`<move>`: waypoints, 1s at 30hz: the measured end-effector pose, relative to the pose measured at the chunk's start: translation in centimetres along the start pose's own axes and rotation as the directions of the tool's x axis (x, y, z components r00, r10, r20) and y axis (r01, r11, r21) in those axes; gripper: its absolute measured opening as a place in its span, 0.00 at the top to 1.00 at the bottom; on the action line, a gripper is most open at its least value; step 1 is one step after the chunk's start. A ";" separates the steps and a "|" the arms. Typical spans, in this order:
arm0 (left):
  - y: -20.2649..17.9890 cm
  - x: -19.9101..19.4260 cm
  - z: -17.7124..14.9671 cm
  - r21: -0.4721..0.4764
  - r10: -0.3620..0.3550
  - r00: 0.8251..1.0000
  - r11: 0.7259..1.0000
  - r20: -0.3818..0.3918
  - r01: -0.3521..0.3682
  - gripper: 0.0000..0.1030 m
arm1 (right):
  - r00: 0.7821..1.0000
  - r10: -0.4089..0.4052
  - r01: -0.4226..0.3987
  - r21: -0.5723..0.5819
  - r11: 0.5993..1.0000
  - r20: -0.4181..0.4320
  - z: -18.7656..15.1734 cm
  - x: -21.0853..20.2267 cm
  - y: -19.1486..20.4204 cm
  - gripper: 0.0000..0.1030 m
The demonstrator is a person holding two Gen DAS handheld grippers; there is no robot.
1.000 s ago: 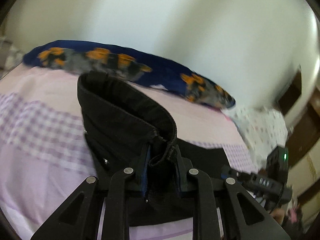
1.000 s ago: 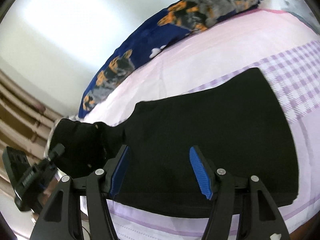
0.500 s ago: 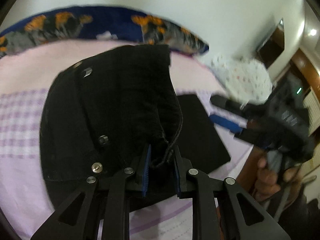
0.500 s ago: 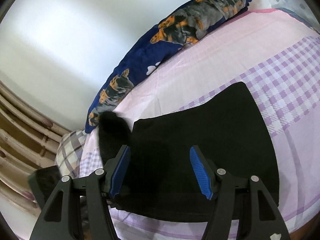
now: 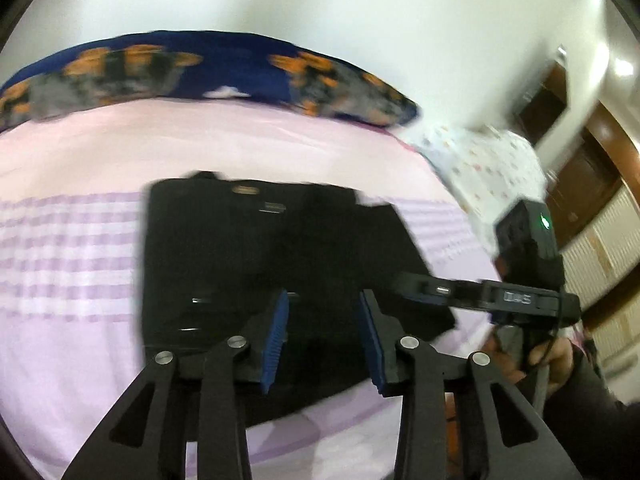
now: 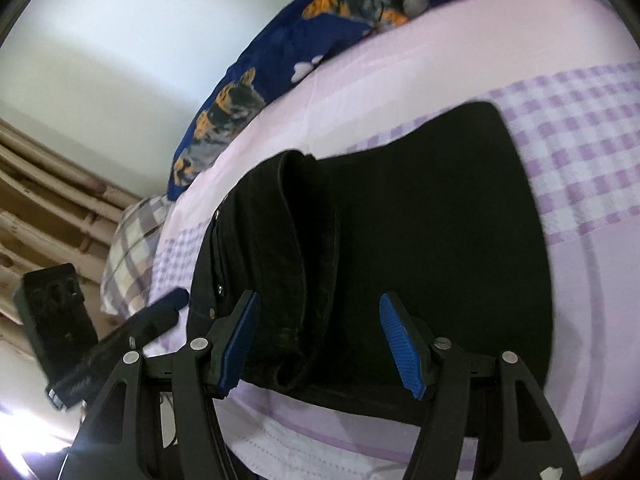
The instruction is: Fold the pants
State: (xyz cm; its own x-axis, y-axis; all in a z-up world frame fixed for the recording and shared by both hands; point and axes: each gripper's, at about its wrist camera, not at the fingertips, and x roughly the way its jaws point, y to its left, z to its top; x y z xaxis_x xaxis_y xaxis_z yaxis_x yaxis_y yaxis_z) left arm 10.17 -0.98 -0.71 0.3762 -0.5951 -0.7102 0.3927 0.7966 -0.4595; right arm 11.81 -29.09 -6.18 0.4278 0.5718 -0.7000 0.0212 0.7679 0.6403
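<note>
The bed point(image 6: 420, 80) with its pink and lilac checked sheet carries the black pants point(image 6: 420, 240), folded near its front edge. Behind the pants lies a blue patterned pillow point(image 5: 240, 68). Above the pants, the left hand-held gripper point(image 5: 323, 336) has just been opening and grips nothing; the right hand-held gripper point(image 6: 320, 344) gapes wide, empty.

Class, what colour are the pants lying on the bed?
Black pants, clearest in the right wrist view.
</note>
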 end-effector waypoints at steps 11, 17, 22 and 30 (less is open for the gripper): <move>5.8 1.1 -2.4 -0.110 0.125 0.992 0.986 -0.027 -0.127 0.64 | 0.993 0.103 -0.101 0.040 0.994 -0.062 2.4 3.6 -1.7 0.42; 5.3 2.9 -2.8 -0.086 0.139 0.989 0.986 -0.058 -0.144 0.61 | 0.983 0.139 -0.139 0.006 0.990 -0.121 2.9 6.5 -0.6 0.64; 5.0 3.2 -3.0 -0.067 0.160 0.985 0.984 -0.059 -0.164 0.60 | 0.983 0.137 -0.140 -0.017 0.990 -0.122 2.8 7.6 0.3 0.69; 4.2 3.8 -2.8 -0.044 0.205 0.977 0.977 -0.052 -0.208 0.56 | 0.984 0.100 -0.103 -0.013 0.995 -0.147 3.1 7.9 0.4 0.72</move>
State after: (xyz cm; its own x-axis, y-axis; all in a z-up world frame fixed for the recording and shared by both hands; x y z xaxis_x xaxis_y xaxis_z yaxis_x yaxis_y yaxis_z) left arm 10.90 0.36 -6.85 0.4046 -0.4124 -0.8162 0.2689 0.9067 -0.3249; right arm 17.96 -25.18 -10.47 0.2901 0.6817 -0.6716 -0.0348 0.7089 0.7045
